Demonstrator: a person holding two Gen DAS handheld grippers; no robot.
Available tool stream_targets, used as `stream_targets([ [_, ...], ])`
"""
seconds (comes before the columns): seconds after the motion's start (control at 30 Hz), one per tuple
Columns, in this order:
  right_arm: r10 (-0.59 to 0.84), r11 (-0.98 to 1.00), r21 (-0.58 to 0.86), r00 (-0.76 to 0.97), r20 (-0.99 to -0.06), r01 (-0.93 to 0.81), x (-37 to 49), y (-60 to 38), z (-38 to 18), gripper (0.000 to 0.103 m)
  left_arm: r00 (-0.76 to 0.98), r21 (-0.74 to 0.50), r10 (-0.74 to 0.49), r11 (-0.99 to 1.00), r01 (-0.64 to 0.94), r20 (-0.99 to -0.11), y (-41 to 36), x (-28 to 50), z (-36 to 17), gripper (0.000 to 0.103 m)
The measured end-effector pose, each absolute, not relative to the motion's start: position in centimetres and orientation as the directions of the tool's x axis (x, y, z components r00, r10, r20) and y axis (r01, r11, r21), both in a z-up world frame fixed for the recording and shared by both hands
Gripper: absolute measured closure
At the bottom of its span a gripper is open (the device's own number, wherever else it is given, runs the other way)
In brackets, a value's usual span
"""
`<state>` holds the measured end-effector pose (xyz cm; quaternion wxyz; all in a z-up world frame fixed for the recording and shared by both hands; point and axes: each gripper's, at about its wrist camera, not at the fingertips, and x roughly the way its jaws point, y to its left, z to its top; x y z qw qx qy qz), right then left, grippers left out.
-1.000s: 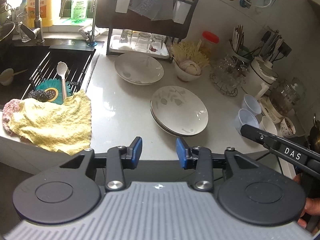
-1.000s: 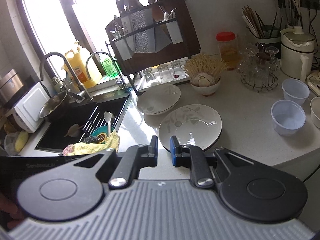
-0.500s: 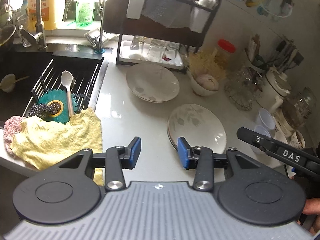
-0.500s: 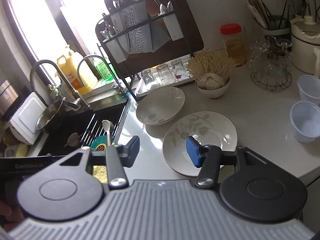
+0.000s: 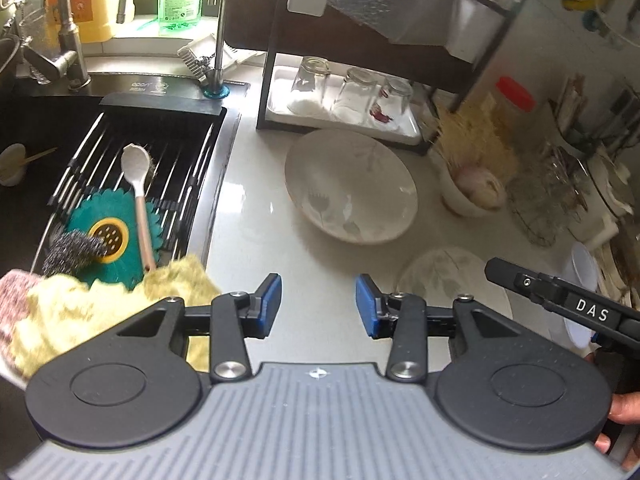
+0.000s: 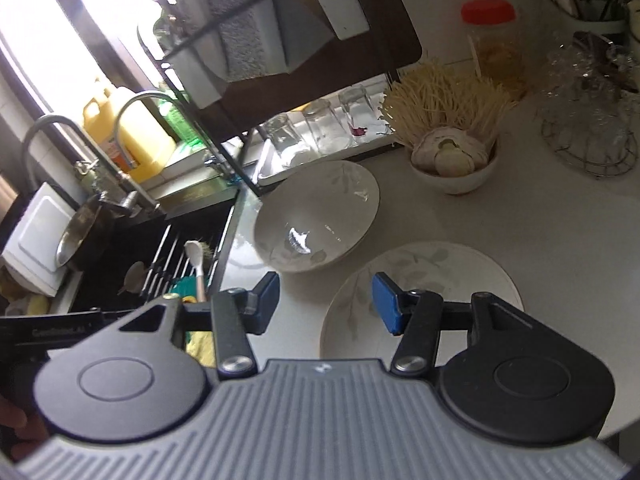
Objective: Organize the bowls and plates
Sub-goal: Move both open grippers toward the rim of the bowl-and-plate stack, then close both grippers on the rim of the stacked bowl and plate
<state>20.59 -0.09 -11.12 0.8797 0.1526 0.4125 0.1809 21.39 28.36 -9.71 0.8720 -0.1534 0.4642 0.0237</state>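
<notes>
A white bowl with a leaf print [image 5: 352, 188] sits on the counter in front of the dish rack; it also shows in the right wrist view [image 6: 316, 216]. A flat leaf-print plate [image 5: 448, 280] lies nearer, to its right, and fills the lower middle of the right wrist view [image 6: 432, 292]. My left gripper [image 5: 318, 306] is open and empty above the bare counter, short of the bowl. My right gripper [image 6: 326, 302] is open and empty, its right finger over the plate's near rim.
A black sink [image 5: 100, 168] with a drain rack, spoon, scrubber and yellow cloth [image 5: 100, 308] lies to the left. A dark dish rack [image 5: 360, 80] holds upturned glasses. A bowl of garlic [image 6: 452, 160], a wire basket [image 6: 592, 136] and plastic cups [image 5: 580, 292] stand at the right.
Both grippers have moved forward and closer to the dishes. The right gripper's jaws have opened from nearly shut to wide. The left jaws stay open.
</notes>
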Motion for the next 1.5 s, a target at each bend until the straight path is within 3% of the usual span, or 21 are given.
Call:
stream_targets([
  [0.2, 0.422, 0.901, 0.393, 0.578, -0.698, -0.184, 25.2, 0.8, -12.8, 0.048, 0.545, -0.311, -0.137, 0.919, -0.241, -0.827, 29.4, 25.9, -12.3, 0.056],
  [0.8, 0.415, 0.909, 0.382, 0.46, -0.785, -0.168, 33.7, 2.9, -17.8, 0.049, 0.473, -0.334, -0.174, 0.901, -0.278, -0.864, 31.8, 34.6, -18.2, 0.056],
  [1.4, 0.364, 0.931, 0.304, 0.435, -0.824, -0.204, 38.0, 4.4, -21.1, 0.077, 0.461, -0.307, -0.141, 0.9, -0.31, -0.876, 33.2, 39.6, -21.2, 0.056],
  [1.5, 0.37, 0.928, 0.303, 0.428, -0.825, -0.219, 38.3, 4.7, -21.3, 0.081, 0.461, -0.285, -0.128, 0.914, -0.289, -0.878, 33.0, 40.1, -21.5, 0.062],
])
